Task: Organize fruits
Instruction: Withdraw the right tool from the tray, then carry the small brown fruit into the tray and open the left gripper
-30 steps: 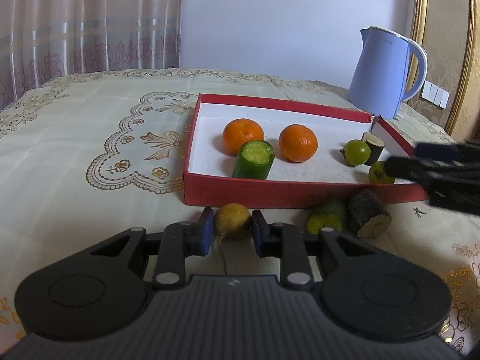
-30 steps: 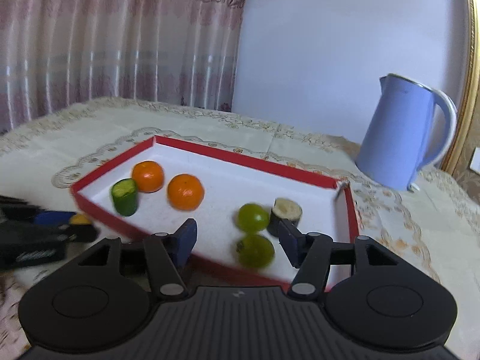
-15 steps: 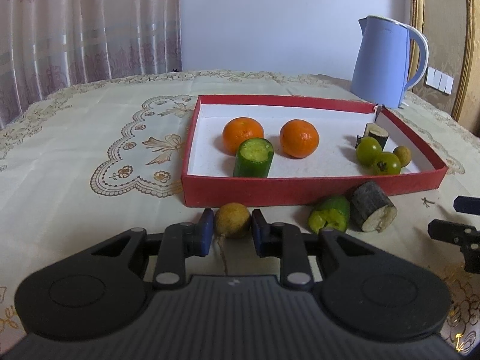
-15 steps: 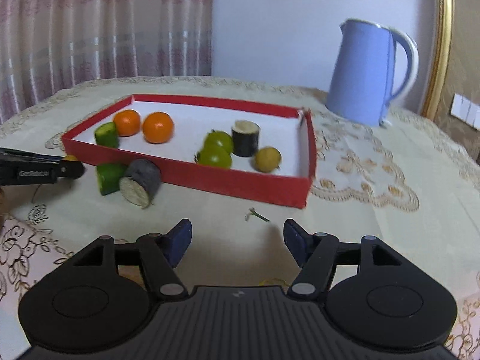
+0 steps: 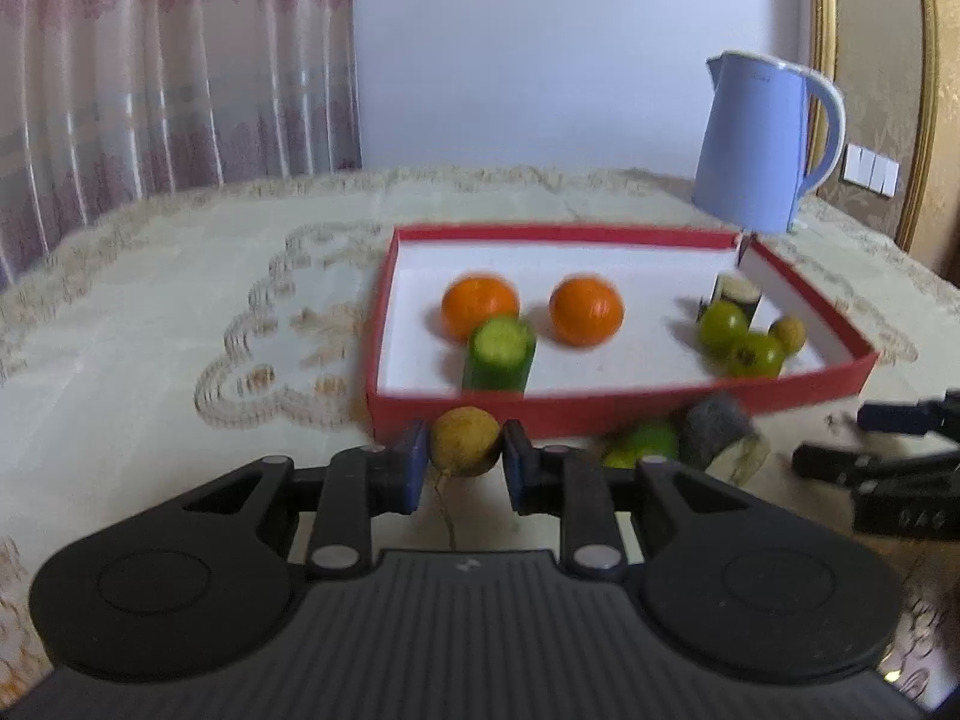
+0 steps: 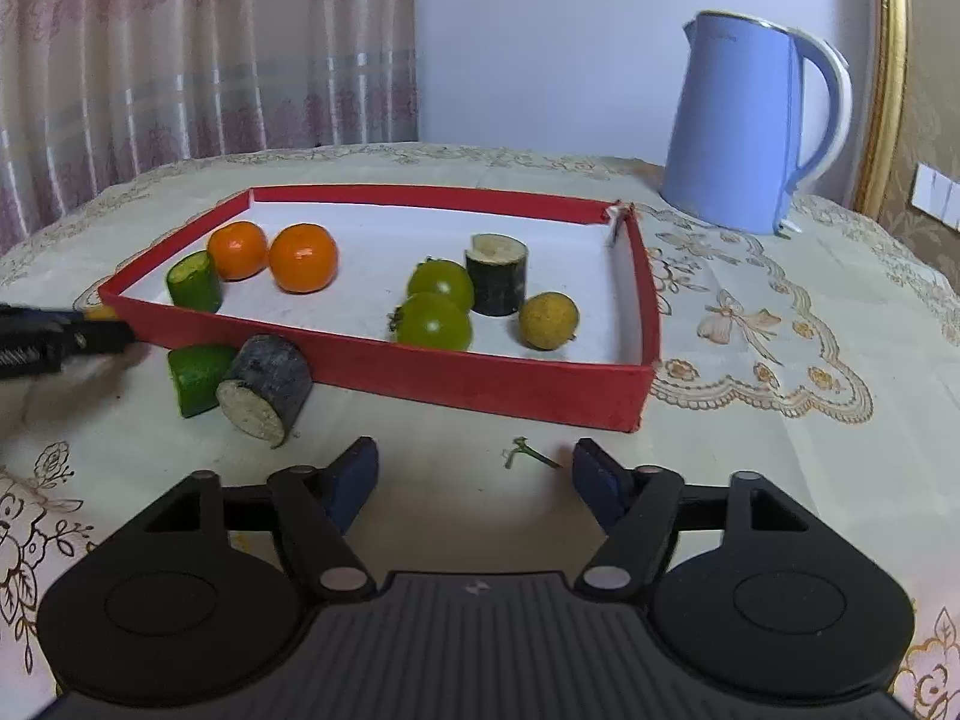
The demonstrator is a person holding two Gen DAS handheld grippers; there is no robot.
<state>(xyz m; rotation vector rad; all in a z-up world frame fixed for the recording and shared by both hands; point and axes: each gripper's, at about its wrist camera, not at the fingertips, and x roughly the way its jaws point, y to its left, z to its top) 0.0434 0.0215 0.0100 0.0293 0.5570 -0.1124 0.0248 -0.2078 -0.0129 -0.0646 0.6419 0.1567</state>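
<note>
My left gripper [image 5: 465, 462] is shut on a small yellow-brown fruit [image 5: 465, 441], held just in front of the red tray [image 5: 600, 405]. The tray holds two oranges [image 5: 480, 306], a green cucumber piece [image 5: 499, 354], two green fruits [image 5: 723, 324], a dark stem piece [image 5: 735, 294] and a small yellow fruit [image 6: 548, 321]. A green piece [image 6: 195, 378] and a dark cylinder piece [image 6: 267, 387] lie on the cloth outside the tray's near wall [image 6: 480, 375]. My right gripper [image 6: 474, 471] is open and empty, low over the cloth before the tray.
A blue kettle [image 6: 753, 126] stands behind the tray at the right. A small green stem scrap [image 6: 528, 453] lies on the cloth between my right fingers. The embroidered tablecloth [image 5: 180, 300] covers the table; curtains hang behind.
My left gripper has lifted slightly with the yellow-brown fruit. My right gripper has drawn back from the tray, then edged toward it again; it has stayed open.
</note>
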